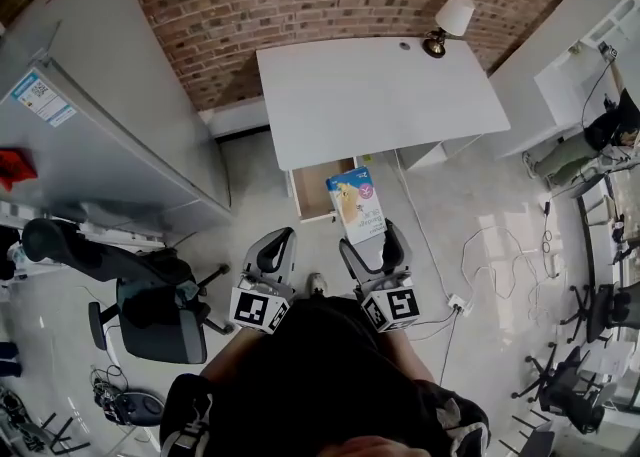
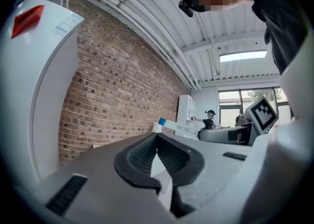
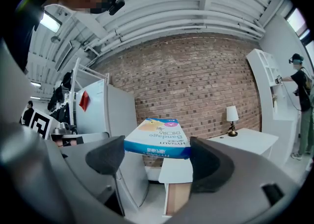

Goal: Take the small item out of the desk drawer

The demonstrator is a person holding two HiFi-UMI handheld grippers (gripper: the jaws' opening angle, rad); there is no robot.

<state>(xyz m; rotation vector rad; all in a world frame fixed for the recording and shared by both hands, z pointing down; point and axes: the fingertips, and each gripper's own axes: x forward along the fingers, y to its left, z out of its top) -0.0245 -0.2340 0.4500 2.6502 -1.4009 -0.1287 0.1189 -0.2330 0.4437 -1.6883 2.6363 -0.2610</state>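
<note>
One box, one open drawer, one lamp on the white bench, two tongs in play. The right tongs are spread to the box's width and pinching it by both sides, out of the drawer, just near of the bench's near edge. The left tongs look pressed together, holding nothing. Open floor lies near of the bench, with an office chair to the left.
</note>
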